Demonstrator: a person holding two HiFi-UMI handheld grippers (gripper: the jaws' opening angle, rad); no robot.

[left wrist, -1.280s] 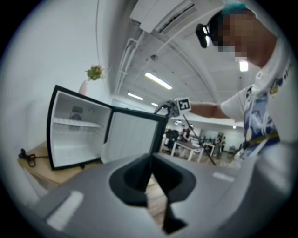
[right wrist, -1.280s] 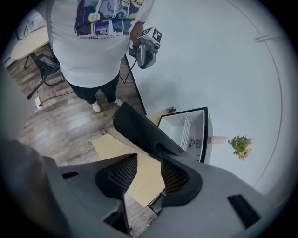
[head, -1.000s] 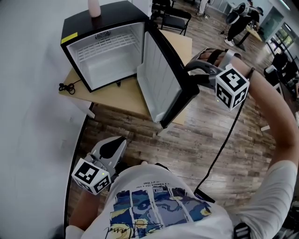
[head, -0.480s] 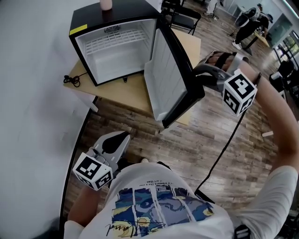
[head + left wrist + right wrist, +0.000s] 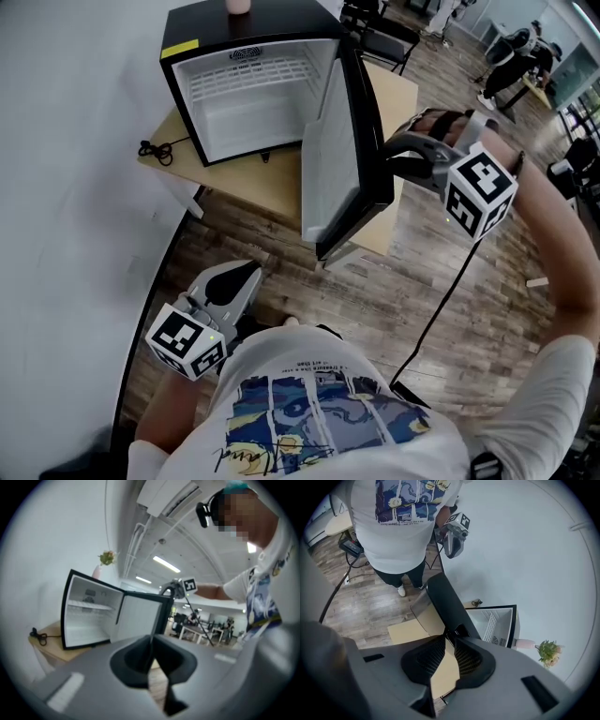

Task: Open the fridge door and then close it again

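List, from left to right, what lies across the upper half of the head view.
Coiled cord → fridge cabinet → fridge door → right gripper, its jaws having just been closing, with the door's edge between them.

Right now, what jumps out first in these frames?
The black mini fridge on the wooden table by the white wall stands open, its white inside bare. The right gripper is at the free edge of the fridge door, and its jaws have just been closing on that edge. The left gripper hangs low by the person's hip, jaws together and empty.
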